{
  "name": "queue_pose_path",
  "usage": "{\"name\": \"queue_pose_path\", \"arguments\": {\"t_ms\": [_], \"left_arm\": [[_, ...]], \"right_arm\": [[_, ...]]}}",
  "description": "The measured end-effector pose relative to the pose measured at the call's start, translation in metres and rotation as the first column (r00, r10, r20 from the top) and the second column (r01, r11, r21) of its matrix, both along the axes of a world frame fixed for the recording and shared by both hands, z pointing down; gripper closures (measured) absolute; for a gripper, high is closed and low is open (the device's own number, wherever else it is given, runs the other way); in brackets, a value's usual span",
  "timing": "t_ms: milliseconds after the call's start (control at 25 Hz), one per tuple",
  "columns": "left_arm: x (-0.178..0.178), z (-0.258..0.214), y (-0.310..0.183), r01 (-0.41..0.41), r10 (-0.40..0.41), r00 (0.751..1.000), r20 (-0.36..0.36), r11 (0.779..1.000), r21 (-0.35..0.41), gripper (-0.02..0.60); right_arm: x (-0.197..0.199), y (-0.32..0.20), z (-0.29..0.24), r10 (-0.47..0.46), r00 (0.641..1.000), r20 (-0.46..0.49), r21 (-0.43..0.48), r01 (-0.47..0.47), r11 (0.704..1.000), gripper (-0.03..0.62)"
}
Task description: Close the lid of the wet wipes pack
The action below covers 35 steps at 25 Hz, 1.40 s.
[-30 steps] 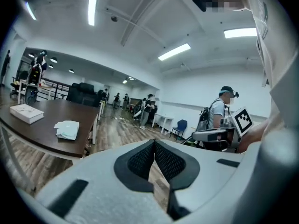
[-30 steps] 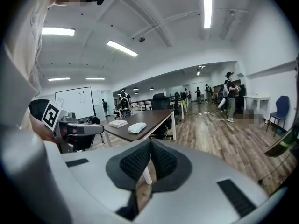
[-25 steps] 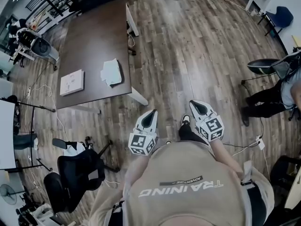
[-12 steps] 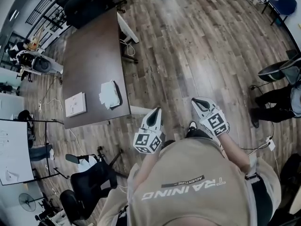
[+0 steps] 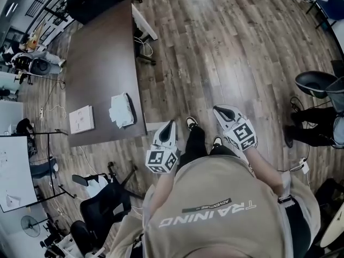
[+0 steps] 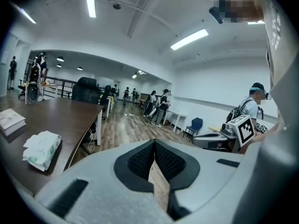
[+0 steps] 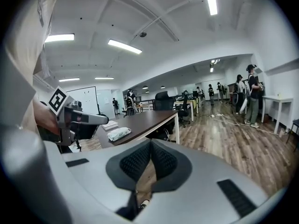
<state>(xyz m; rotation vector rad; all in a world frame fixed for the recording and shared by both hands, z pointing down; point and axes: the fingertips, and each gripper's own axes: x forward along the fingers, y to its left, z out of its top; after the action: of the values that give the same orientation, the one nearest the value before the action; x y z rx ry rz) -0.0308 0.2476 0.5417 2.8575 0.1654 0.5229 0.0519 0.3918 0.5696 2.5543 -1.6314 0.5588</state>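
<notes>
Left gripper (image 5: 170, 127) jaws together; wet wipes pack (image 5: 121, 110) on table (image 5: 102, 58), well apart.

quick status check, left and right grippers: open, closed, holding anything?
Left gripper: closed, holding nothing.
Right gripper: closed, holding nothing.

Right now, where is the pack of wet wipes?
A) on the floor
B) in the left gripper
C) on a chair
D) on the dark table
D: the wet wipes pack lies on the dark table, while the left gripper and right gripper are away from it over the floor, both shut and empty.
</notes>
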Motion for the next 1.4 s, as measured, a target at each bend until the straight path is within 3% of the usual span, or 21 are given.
{"name": "queue_pose_path", "arguments": {"t_ms": [200, 400, 520, 760, 960, 1160, 1400], "left_arm": [[0.057, 0.017, -0.019, -0.063, 0.063, 0.998, -0.001, 0.998, -0.032, 0.572], [0.131, -0.012, -0.041, -0.136, 0.132, 0.986, -0.099, 0.99, -0.034, 0.572], [0.161, -0.018, -0.059, -0.164, 0.158, 0.981, -0.116, 0.986, -0.042, 0.572], [0.207, -0.01, -0.105, -0.225, 0.226, 0.968, -0.105, 0.974, 0.023, 0.572], [0.227, -0.009, -0.142, -0.151, 0.15, 0.985, -0.09, 0.989, -0.002, 0.572], [0.244, 0.014, -0.168, -0.053, 0.053, 0.998, -0.017, 0.999, -0.009, 0.572], [0.289, 0.002, -0.202, 0.102, -0.102, 0.995, 0.007, 0.995, -0.005, 0.572]], "right_arm": [[0.033, -0.013, 0.003, 0.061, 0.998, 0.014, -0.045, -0.061, 0.997, 0.58], [0.089, -0.036, -0.023, 0.104, 0.994, -0.015, -0.083, -0.105, 0.991, 0.58], [0.123, -0.066, -0.044, 0.116, 0.991, -0.062, -0.07, -0.12, 0.99, 0.58], [0.166, -0.13, -0.06, 0.106, 0.99, -0.097, -0.036, -0.11, 0.993, 0.58], [0.187, -0.156, -0.037, 0.052, 0.997, -0.058, -0.082, -0.057, 0.995, 0.579], [0.229, -0.187, -0.013, -0.011, 1.0, 0.0, -0.064, 0.011, 0.998, 0.58], [0.299, -0.243, -0.018, -0.209, 0.978, -0.024, -0.037, 0.208, 0.977, 0.58]]}}
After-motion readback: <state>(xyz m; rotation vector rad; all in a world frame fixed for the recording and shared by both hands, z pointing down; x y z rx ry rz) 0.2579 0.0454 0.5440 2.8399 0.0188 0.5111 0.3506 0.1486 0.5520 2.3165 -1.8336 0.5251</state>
